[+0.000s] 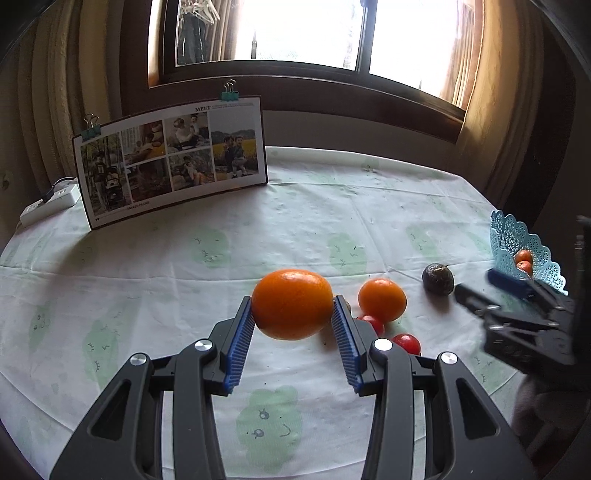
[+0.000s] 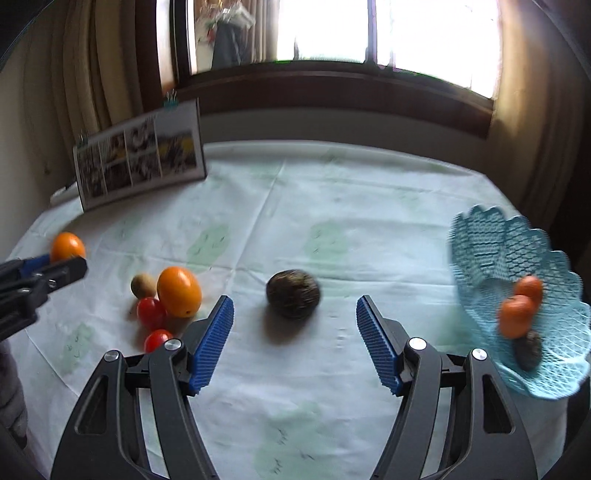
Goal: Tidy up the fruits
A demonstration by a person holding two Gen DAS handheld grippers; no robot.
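Left wrist view: our left gripper (image 1: 293, 314) pinches the large orange (image 1: 292, 303) only by the fingertips, so it may slip; our right gripper (image 2: 295, 314) is spread, empty.

window (image 1: 295, 33): bright daylight, dark wood frame | curtains (image 1: 491, 74): tan, both sides | table (image 1: 369, 192): white cloth, pale green prints

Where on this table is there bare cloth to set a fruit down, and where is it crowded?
Free: the wide cloth between the photo board and the basket, behind the dark fruit. Crowded: the cluster of orange, kiwi and tomatoes, and the basket's inside.
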